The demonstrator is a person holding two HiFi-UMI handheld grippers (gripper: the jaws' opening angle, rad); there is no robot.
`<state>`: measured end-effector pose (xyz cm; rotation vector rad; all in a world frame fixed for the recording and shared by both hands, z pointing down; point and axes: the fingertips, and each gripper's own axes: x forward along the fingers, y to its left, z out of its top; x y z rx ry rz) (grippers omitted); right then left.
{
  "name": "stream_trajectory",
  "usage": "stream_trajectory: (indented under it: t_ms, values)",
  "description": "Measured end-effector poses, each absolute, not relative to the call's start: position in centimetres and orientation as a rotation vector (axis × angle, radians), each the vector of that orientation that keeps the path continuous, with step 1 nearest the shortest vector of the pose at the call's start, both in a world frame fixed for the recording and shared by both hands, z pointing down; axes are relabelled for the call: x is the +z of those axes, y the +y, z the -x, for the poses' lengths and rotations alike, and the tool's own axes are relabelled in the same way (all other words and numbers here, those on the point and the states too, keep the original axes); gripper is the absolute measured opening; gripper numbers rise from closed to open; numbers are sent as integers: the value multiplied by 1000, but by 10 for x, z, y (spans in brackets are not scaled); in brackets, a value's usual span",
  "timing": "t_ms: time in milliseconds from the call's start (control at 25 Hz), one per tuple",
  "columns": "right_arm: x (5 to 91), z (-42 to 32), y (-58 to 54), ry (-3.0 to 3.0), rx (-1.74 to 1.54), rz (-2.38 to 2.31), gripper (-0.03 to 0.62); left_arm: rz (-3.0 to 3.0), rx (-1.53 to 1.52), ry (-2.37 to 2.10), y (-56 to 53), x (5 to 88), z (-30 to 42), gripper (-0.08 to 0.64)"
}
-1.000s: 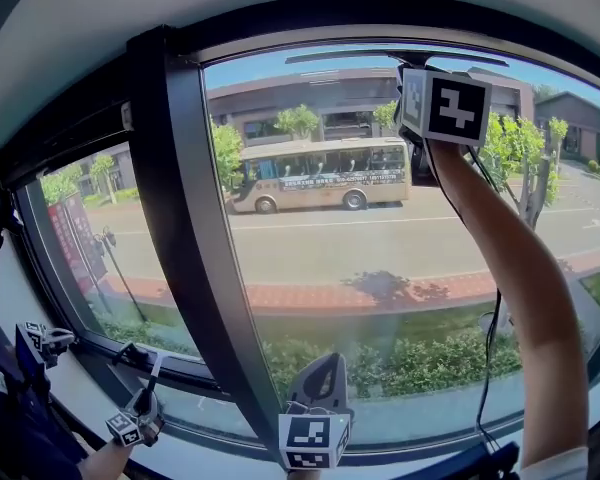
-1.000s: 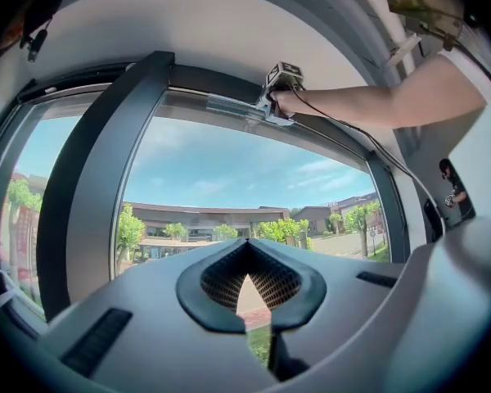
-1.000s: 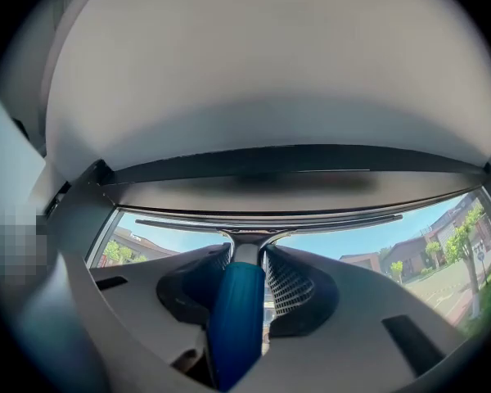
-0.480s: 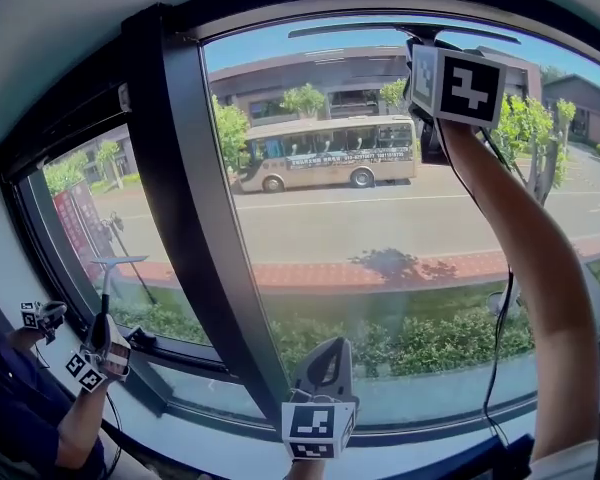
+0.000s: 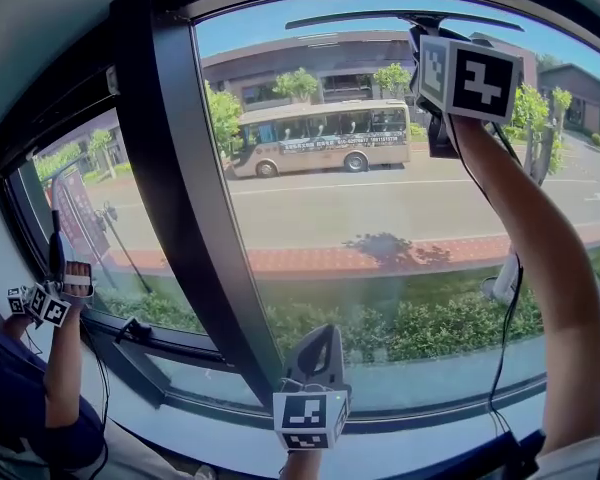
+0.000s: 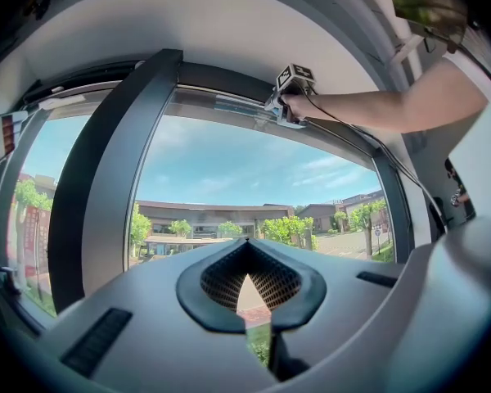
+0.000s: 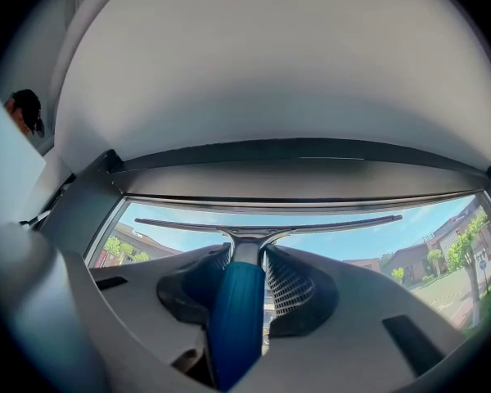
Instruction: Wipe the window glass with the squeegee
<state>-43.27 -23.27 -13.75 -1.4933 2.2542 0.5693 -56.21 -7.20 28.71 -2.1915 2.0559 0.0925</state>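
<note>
Squeegee (image 7: 236,318) is clamped by its blue handle between the jaws of the right gripper (image 7: 247,260), and its blade lies level across the very top of the window glass (image 5: 380,228), just under the upper frame (image 7: 295,174). Over the last second we note the blade creeping a little higher toward that frame while the raised arm holds its reach. We cannot tell whether the rubber edge actually presses on the pane. The left gripper (image 6: 250,256) has its jaws together on nothing and stays low by the sill, idle. Further out, beyond the dark mullion (image 5: 170,208), a second person (image 5: 40,408) has lifted their own tool from sill height up to the neighbouring pane. We judge the blade is now set at its starting line, so a downward pull is the likely next stroke.
</note>
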Motion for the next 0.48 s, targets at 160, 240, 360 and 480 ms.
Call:
stream_trajectory:
  t_ms: [160, 240, 360, 480]
  values:
    - [-113, 438, -230, 2274, 556, 1481, 137, 2199, 120, 2065, -73, 290, 561, 2]
    - [-99, 441, -229, 2276, 574, 1480, 137, 2207, 122, 2056, -72, 292, 557, 2]
    - [-85, 444, -228, 2280, 604, 1476, 137, 2217, 126, 2060, -71, 296, 553, 2]
    - [-73, 448, -227, 2280, 633, 1473, 137, 2224, 125, 2063, -69, 301, 550, 2]
